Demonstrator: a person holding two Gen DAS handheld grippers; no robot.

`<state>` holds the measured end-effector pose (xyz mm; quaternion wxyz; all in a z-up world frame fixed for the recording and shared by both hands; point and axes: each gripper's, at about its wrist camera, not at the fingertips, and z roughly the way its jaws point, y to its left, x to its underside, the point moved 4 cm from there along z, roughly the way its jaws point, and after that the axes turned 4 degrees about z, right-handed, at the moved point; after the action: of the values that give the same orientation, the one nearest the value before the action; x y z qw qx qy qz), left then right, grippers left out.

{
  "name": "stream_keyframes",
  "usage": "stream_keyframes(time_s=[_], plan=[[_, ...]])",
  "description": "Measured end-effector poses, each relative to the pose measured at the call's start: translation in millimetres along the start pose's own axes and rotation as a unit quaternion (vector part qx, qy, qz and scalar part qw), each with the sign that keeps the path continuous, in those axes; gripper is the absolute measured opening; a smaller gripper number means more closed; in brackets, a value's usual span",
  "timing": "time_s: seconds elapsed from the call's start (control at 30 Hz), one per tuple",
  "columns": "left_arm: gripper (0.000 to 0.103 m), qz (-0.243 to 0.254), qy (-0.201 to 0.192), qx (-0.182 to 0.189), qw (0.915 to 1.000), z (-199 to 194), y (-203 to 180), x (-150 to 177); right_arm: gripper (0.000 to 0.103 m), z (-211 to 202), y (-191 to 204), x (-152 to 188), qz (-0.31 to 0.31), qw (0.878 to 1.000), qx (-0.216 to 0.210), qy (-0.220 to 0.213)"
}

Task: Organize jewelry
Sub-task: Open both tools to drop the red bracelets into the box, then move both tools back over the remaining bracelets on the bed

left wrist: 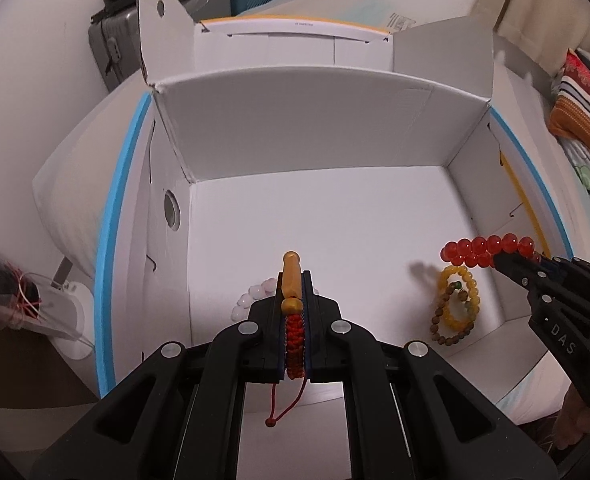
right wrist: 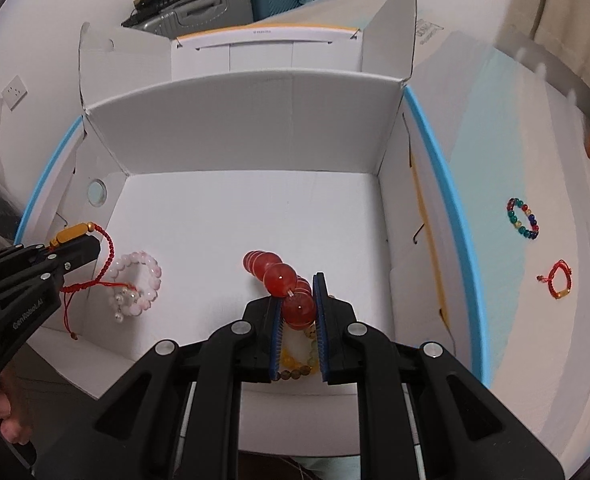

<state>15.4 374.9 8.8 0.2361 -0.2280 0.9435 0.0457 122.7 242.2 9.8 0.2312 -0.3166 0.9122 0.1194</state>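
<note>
Both grippers hang over the open white box (right wrist: 255,112), each pointing steeply down into it. On the left side, the left gripper (left wrist: 293,280) is clamped tight on a red cord bracelet (left wrist: 295,332) with a gold tube bead; the bead pokes out past the fingertips and the loose red cord ends dangle below the jaws. From the right wrist view that same bracelet loops out beside the gripper's tip, above a pink bead bracelet (right wrist: 137,284) lying on the box floor near the left wall. Over on the right side, the right gripper (right wrist: 297,292) is clenched on a red bead bracelet (right wrist: 281,276) made of large glossy beads, one bead pinched between the blue pads and the rest of the strand arcing out beyond the fingertips. Just under it, on the box floor near the right wall, lie a yellow bead bracelet (left wrist: 461,300) and a brown bead bracelet (left wrist: 445,320), overlapping each other. Outside the box, on the pale bed cover (right wrist: 535,140) to the right, rest a multicoloured bead bracelet (right wrist: 523,218) and, nearer, a second red cord bracelet (right wrist: 560,280), well apart from the box. Part of a person's hand (right wrist: 3,412) shows at the near left edge, gripping the left handle.
</note>
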Motion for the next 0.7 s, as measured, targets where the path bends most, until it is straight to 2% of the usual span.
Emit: stream_keyframes(time_s=[0.23,0.27,0.3,0.33,0.37,0.43,0.5,0.63,0.67,0.7], plan=[[0.006,-0.002,-0.001,-0.003,1.0000,1,3,0,0.015,0,5,3,-0.006,1.000,0.005,0.001],[0.007,-0.003,-0.001,-0.004,1.0000,1,4,0,0.020,-1,5,2,-0.006,1.000,0.008,0.000],[0.007,-0.004,0.001,-0.003,1.0000,1,3,0,0.031,-4,5,1,-0.007,1.000,0.011,-0.005],[0.007,-0.005,0.002,-0.003,1.0000,0,3,0,0.037,-7,5,0,-0.007,1.000,0.014,-0.010],[0.011,-0.005,0.001,-0.003,1.0000,-1,3,0,0.044,-11,5,-1,-0.008,1.000,0.017,-0.016],[0.024,-0.007,-0.005,-0.007,0.9999,-5,3,-1,0.050,-19,4,-3,-0.006,0.999,0.019,-0.026],[0.043,-0.008,-0.018,-0.016,0.9997,-13,2,-3,0.060,-27,1,-5,-0.001,0.999,0.016,-0.034],[0.061,-0.004,-0.039,-0.026,0.9989,-26,-2,-8,0.072,-40,-6,-6,0.009,0.999,0.012,-0.051],[0.069,-0.002,-0.045,-0.028,0.9986,-29,-5,-9,0.076,-43,-8,-6,0.012,0.998,0.011,-0.053],[0.072,-0.001,-0.053,-0.032,0.9981,-33,-7,-11,0.082,-46,-11,-6,0.016,0.998,0.009,-0.057]])
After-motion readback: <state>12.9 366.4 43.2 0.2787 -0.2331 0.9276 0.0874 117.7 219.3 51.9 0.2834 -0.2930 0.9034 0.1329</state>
